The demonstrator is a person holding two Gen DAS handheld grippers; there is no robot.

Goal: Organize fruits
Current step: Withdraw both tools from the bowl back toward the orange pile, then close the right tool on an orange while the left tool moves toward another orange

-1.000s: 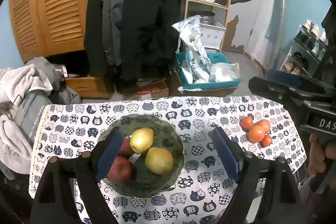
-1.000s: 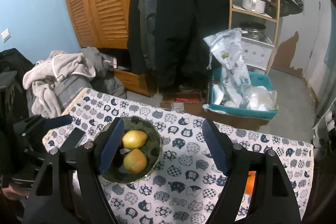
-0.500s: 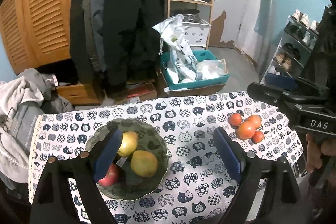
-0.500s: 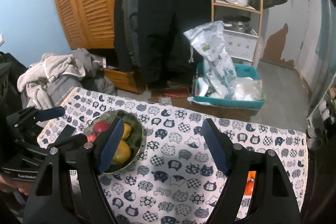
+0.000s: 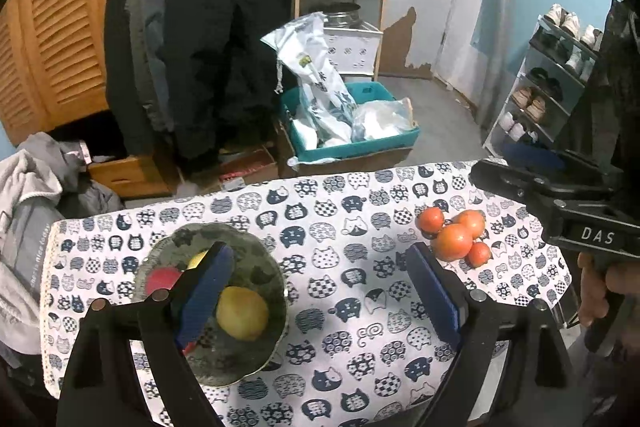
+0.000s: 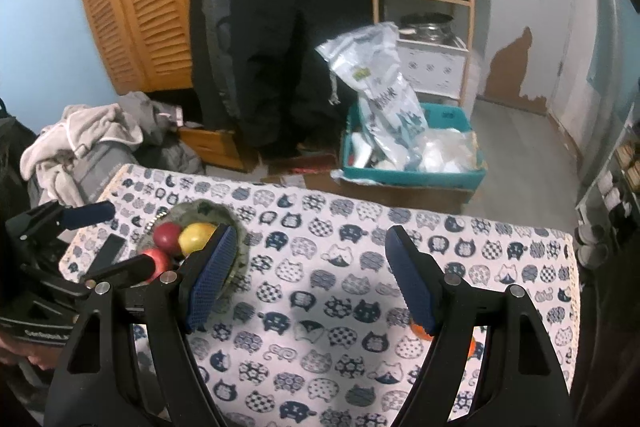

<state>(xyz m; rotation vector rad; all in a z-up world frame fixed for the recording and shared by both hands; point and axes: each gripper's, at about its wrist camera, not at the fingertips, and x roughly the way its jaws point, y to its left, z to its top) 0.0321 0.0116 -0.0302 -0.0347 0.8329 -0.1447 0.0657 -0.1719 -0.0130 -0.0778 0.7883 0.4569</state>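
While both tongs [image 5: 320, 287] [image 6: 308, 267] gape empty, a cat-print tablecloth [image 5: 352, 227] fronts hanging coats [image 5: 200, 27].

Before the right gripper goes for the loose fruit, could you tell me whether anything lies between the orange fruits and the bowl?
Nothing visible does. Only bare cat-print tablecloth lies between the orange fruits and the bowl; both the right gripper and left gripper are open and empty.

The right gripper [image 6: 308, 271] fills the lower frame, its blue pads wide apart and empty above the cat-print cloth [image 6: 328, 267]. At centre left a green bowl [image 6: 236, 227] holds two red apples [image 6: 166, 233] and a yellow fruit [image 6: 196, 237]. The left gripper [image 6: 92, 227] enters from the left edge, open beside the bowl. An orange fruit [image 6: 418, 331] peeks behind the right pad.
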